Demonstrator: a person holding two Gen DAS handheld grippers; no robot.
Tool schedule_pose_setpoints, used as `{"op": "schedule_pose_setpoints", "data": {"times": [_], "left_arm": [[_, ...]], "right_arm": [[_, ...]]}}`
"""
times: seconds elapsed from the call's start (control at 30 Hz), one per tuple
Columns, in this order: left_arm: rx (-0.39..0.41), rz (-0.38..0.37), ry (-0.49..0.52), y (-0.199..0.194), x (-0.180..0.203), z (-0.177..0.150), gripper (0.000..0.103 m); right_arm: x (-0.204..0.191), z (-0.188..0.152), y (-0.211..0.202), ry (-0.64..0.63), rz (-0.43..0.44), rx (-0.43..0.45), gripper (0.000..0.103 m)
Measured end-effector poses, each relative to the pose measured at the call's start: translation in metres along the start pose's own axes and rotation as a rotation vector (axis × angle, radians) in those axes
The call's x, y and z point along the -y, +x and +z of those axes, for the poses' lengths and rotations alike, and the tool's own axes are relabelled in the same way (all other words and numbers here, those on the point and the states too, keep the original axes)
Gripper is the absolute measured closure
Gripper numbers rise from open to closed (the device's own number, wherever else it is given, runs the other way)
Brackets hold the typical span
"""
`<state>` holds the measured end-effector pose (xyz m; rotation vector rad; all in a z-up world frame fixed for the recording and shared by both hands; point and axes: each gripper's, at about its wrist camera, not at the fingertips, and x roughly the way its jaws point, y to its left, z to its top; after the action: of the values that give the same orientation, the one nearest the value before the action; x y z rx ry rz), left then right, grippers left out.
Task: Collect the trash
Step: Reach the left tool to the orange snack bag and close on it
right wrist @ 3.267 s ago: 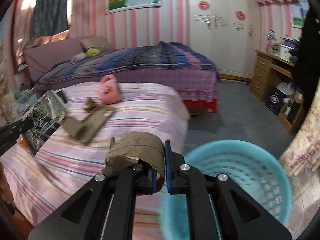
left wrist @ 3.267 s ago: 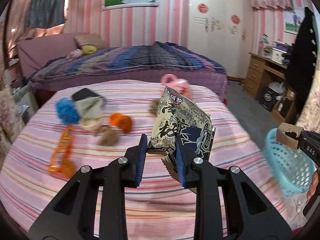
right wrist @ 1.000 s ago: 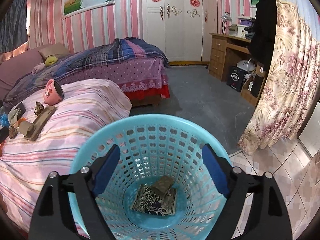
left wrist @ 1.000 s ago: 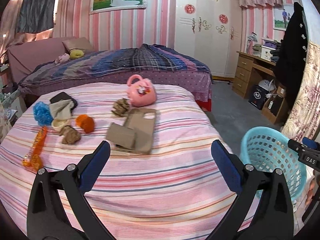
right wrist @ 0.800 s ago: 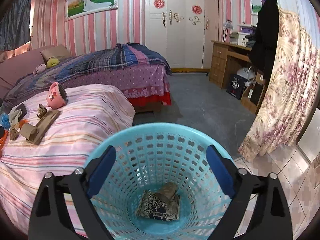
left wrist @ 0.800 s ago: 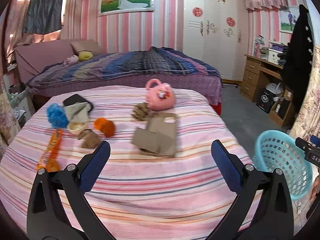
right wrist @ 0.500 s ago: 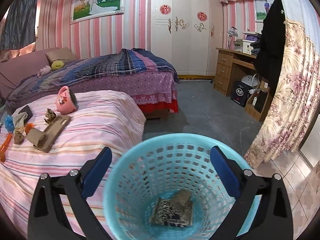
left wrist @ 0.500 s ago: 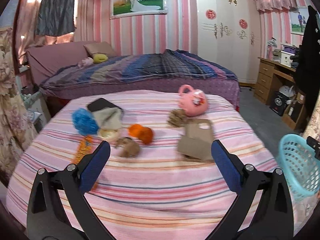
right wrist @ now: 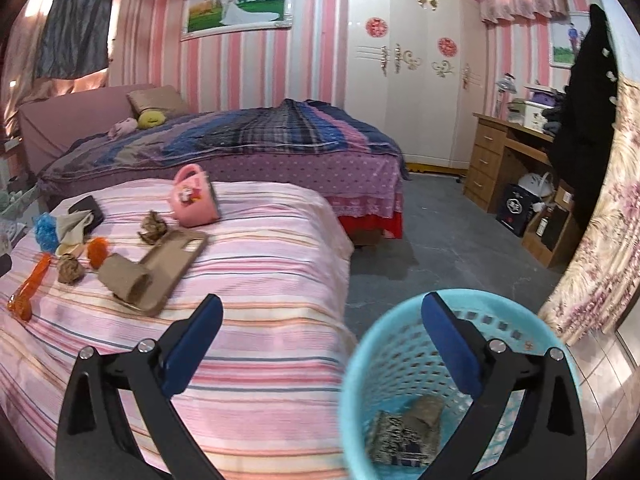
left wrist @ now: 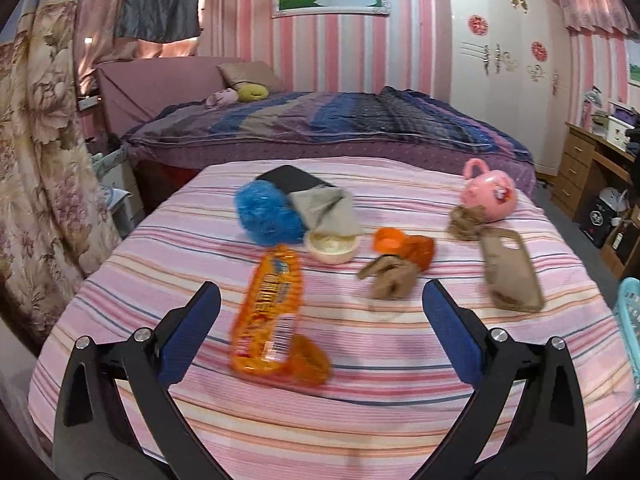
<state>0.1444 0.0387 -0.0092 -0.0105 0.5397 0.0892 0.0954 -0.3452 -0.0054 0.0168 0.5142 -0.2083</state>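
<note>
My left gripper (left wrist: 320,312) is open above the pink striped bed (left wrist: 360,412), empty. Just ahead between its fingers lies an orange snack wrapper (left wrist: 268,316), with a crumpled brown paper (left wrist: 390,278) and an orange scrap (left wrist: 404,246) beyond. A brown cardboard piece (left wrist: 510,276) lies to the right. My right gripper (right wrist: 320,320) is open and empty over the bed edge, beside the blue basket (right wrist: 360,364). A dark printed bag (right wrist: 400,438) and a brown cardboard scrap (right wrist: 426,406) lie in the basket.
On the bed also sit a pink toy bag (left wrist: 488,190), a blue pompom (left wrist: 264,212), a grey cloth (left wrist: 328,210), a cream lid (left wrist: 332,246) and a dark case (left wrist: 292,178). A second bed (right wrist: 248,136), desk (right wrist: 508,160) and floral curtains (right wrist: 600,220) ring the grey floor (right wrist: 440,248).
The left gripper has swung left across the bed, so the orange wrapper now lies right ahead. The right gripper has drifted left, putting the basket at its right finger.
</note>
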Motion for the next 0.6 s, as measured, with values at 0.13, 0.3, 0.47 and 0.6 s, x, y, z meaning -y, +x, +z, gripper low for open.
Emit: {"op": "schedule_pose_setpoints", "data": {"times": [0.13, 0.3, 0.47, 0.6], "left_arm": [[-0.008, 0.029, 0.001, 0.004, -0.016, -0.003, 0.005], [-0.016, 0.045, -0.023, 0.009, -0.033, -0.002, 0.005], [-0.044, 0.041, -0.074, 0.016, -0.047, -0.002, 0.005], [-0.046, 0.049, -0.075, 0.019, -0.051, -0.003, 0.005]], "right_arm": [[-0.026, 0.008, 0.005, -0.038, 0.019, 0.006, 0.006], [-0.056, 0.030, 0.004, -0.074, 0.057, 0.040, 0.006], [-0.082, 0.050, 0.007, -0.097, 0.089, 0.082, 0.006], [-0.094, 0.044, 0.016, -0.123, 0.103, 0.082, 0.006]]}}
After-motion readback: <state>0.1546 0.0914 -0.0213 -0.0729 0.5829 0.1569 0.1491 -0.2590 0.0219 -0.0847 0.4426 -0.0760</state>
